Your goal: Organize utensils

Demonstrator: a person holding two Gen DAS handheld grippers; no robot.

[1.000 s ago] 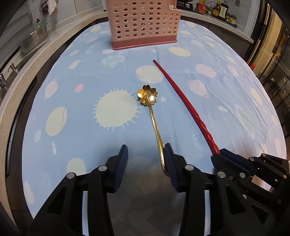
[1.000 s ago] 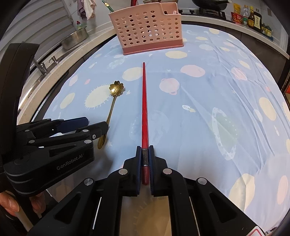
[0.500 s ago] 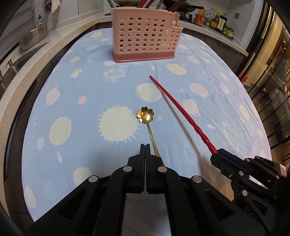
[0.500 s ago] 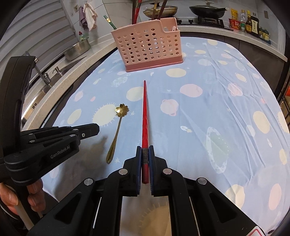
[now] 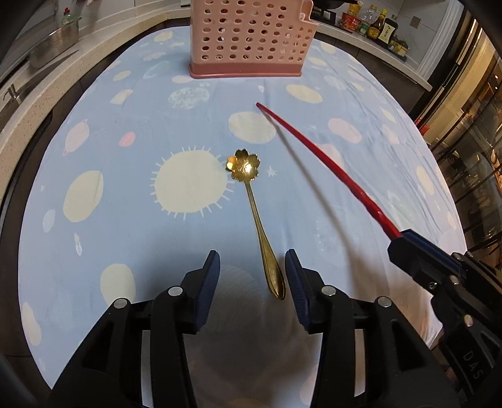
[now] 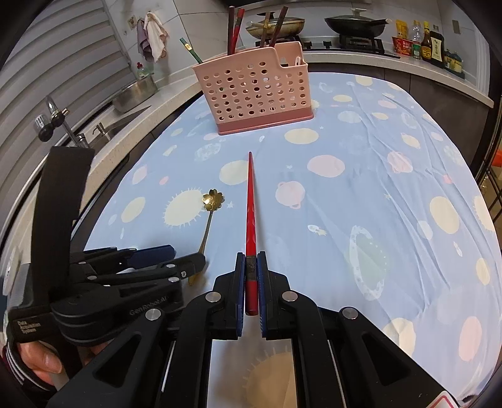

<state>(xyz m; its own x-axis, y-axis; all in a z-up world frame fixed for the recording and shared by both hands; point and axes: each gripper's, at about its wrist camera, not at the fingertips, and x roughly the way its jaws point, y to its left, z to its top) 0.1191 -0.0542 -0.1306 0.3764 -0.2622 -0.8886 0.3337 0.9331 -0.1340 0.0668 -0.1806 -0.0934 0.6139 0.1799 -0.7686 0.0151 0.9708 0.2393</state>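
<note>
The spoon (image 5: 256,219) lies flat on the cloth (image 5: 125,219), well short of the pink basket (image 5: 251,37), its flower-shaped bowl pointing toward the basket and its handle end lying between the fingers of the left gripper (image 5: 251,276), nearer the right-hand finger. That gripper's jaws are opening, standing moderately wide, with the pads not touching the handle. To take the spoon well, I would judge it best to shift the gripper slightly so the handle sits midway between the pads, lower until the tips brush the cloth, and close on the thicker part of the handle; the metal is thin and smooth, so an off-centre pinch is likely to skid it away or snag the fabric. The right gripper (image 6: 251,282) is clamped narrowly on the thick end of a red chopstick (image 6: 250,204), which is raised off the cloth and points toward the basket, to the right of the spoon. The basket already holds several chopsticks (image 6: 235,29) standing upright, which crowd its openings and could block an insertion. Behind the basket a stove with pans (image 6: 354,23) and some sauce bottles (image 6: 429,40) stand on the counter, and to its left is a sink with a metal bowl (image 6: 135,92). The raised chopstick near the spoon is the main thing to avoid.
</note>
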